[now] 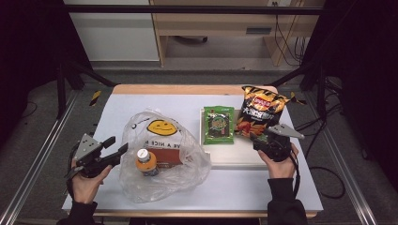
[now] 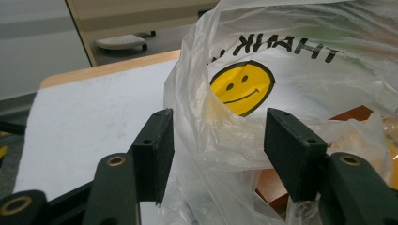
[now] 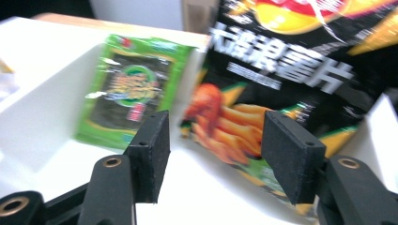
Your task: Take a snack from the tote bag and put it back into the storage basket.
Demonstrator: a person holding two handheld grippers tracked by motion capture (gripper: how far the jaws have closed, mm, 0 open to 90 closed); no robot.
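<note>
My right gripper (image 1: 263,137), jaws apart and empty, should close square on the chip bag (image 3: 281,93); left gripper (image 1: 121,145), also parted, straddles the plastic bag (image 2: 263,70) rim loosely.

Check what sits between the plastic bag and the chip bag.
In the high view, the green seaweed packet lies in the white tray, between the plastic bag and the chip bag.

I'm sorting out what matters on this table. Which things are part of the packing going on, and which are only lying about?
In the job:
- clear plastic bag with the smiley face, between the left tongs
- black chip bag, in front of the right tongs
- green seaweed packet
- orange-capped bottle, in the bag

Lying about:
- white tray
- cables on the floor
</note>
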